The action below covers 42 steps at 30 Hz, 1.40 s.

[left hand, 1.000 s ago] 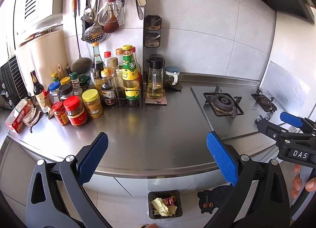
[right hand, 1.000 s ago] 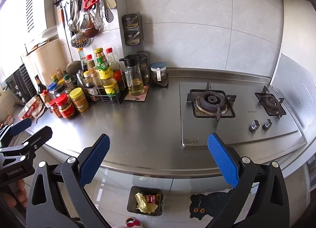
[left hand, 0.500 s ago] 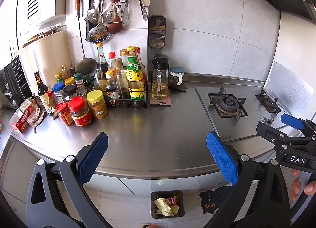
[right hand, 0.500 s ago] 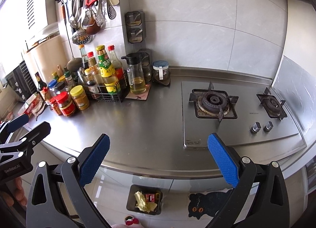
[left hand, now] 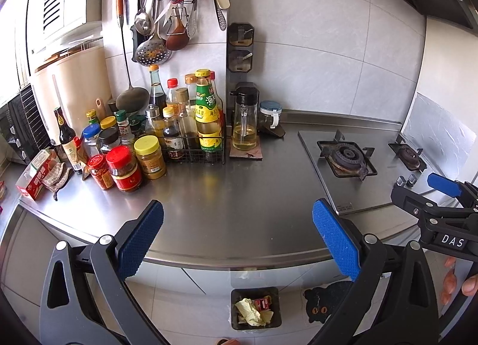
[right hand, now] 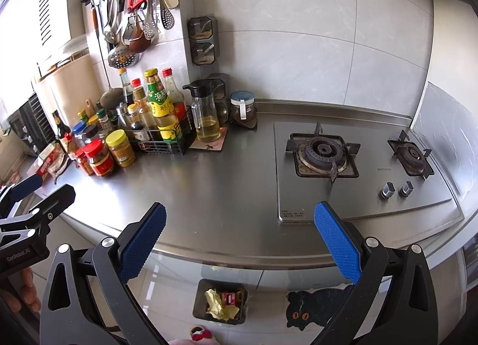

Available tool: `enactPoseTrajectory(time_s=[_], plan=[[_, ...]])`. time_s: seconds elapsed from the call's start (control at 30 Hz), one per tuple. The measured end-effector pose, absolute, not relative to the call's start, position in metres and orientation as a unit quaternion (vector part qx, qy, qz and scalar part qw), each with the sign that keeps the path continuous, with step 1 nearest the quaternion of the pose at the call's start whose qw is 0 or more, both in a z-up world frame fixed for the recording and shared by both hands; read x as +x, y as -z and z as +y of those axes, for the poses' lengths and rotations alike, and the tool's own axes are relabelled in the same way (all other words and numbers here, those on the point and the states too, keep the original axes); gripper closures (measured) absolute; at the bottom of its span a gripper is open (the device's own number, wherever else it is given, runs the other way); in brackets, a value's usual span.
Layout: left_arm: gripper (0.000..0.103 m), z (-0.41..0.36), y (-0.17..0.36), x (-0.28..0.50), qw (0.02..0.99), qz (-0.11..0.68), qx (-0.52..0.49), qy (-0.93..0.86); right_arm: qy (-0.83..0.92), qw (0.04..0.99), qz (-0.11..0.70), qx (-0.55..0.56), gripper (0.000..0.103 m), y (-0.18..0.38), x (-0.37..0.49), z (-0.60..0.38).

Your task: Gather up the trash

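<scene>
Above the steel tabletop's [left hand: 239,213] front edge, two claws hover side by side, the left claw [left hand: 237,240] and right claw [right hand: 240,240] both spread wide and empty. Below on the floor, one black trash bin [right hand: 219,301] holds crumpled yellow paper [right hand: 216,304] and a red wrapper [right hand: 229,298]. One two-burner stove [right hand: 358,166] sits right; crowded condiment bottles [left hand: 206,112] stand left.

Both wrist views face countertop [left hand: 239,195], side by side.
</scene>
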<state>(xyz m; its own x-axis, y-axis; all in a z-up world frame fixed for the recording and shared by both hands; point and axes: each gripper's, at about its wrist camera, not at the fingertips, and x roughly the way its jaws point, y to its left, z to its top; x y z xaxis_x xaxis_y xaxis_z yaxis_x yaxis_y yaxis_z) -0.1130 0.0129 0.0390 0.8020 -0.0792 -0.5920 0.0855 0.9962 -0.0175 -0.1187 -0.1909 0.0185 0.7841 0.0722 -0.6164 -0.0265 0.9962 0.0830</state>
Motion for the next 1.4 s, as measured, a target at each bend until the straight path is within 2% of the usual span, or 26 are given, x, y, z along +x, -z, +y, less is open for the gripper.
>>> enactPoseTrajectory(time_s=[1.4], plan=[[0.008, 0.023, -0.038, -0.125, 0.949, 0.313, -0.002, 0.035, -0.023, 0.943, 0.331, 0.038, 0.003, -0.02, -0.131, -0.183]])
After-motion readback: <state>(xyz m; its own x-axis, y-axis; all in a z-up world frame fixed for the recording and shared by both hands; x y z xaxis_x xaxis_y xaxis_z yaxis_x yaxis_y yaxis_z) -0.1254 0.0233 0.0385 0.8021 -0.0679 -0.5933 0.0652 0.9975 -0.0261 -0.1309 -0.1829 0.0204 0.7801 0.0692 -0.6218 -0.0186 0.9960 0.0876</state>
